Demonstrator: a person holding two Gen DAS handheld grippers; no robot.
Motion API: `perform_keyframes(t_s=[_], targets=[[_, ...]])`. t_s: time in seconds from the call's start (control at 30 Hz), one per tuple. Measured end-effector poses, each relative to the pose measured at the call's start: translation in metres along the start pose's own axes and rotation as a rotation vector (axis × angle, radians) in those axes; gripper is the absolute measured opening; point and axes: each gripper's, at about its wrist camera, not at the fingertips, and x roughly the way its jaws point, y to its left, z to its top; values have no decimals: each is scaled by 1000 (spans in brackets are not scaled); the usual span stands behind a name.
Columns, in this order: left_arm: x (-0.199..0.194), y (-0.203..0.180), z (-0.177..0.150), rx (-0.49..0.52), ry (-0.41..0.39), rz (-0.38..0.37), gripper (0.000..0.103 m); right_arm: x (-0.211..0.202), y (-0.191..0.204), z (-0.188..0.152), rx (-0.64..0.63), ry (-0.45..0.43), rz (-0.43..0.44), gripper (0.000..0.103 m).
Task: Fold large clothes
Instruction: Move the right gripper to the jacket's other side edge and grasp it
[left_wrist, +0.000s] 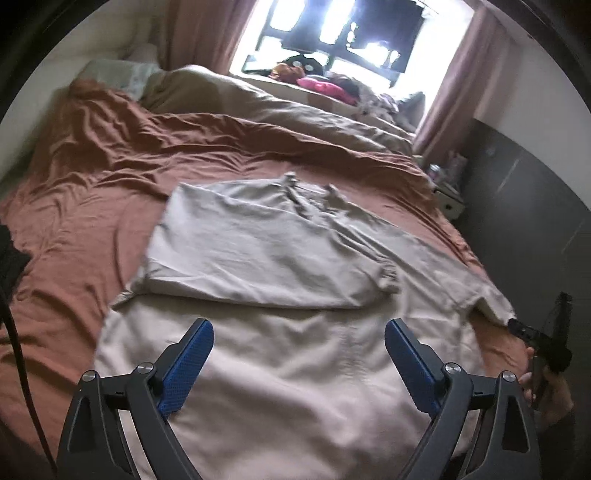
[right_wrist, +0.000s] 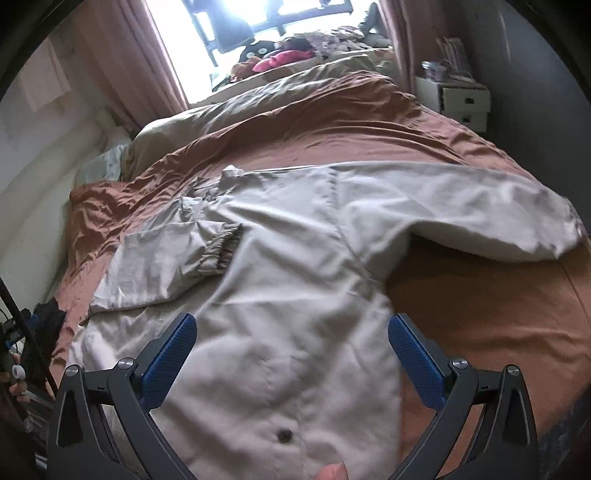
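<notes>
A large beige jacket (left_wrist: 280, 332) lies flat on the rust-brown bed sheet (left_wrist: 92, 192). Its left sleeve (left_wrist: 258, 251) is folded across the body, elastic cuff (left_wrist: 388, 277) near the middle. In the right wrist view the jacket (right_wrist: 288, 302) shows the folded sleeve cuff (right_wrist: 221, 251) and the other sleeve (right_wrist: 461, 206) stretched out to the right. My left gripper (left_wrist: 298, 332) is open above the jacket's lower body. My right gripper (right_wrist: 291, 328) is open above the lower body too, holding nothing.
A beige duvet (left_wrist: 258, 107) is bunched at the far side of the bed. Pillows (left_wrist: 118, 74) lie at the far left. A white bedside drawer unit (right_wrist: 461, 99) stands at the right. A windowsill with clothes (left_wrist: 325, 81) is behind. A dark wall (left_wrist: 535, 206) runs along the right.
</notes>
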Motion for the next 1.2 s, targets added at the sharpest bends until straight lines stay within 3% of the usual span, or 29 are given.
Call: perform_keyframes(t_s=[0.17, 0.47, 0.7, 0.8, 0.9, 1.2], targets=[[-7, -32, -4, 20, 1, -30, 95, -25, -33, -4, 71, 29, 8, 103], [-2, -87, -11, 66, 15, -63, 95, -66, -79, -21, 106, -53, 3, 103], [20, -126, -13, 133, 36, -82, 95, -71, -117, -33, 206, -82, 14, 103], [35, -139, -13, 154, 37, -85, 95, -66, -137, -36, 271, -83, 24, 98], [58, -149, -12, 154, 66, -110, 93, -57, -162, -34, 350, -87, 44, 86], [136, -165, -8, 170, 157, -135, 75, -17, -211, -27, 539, -95, 94, 70]])
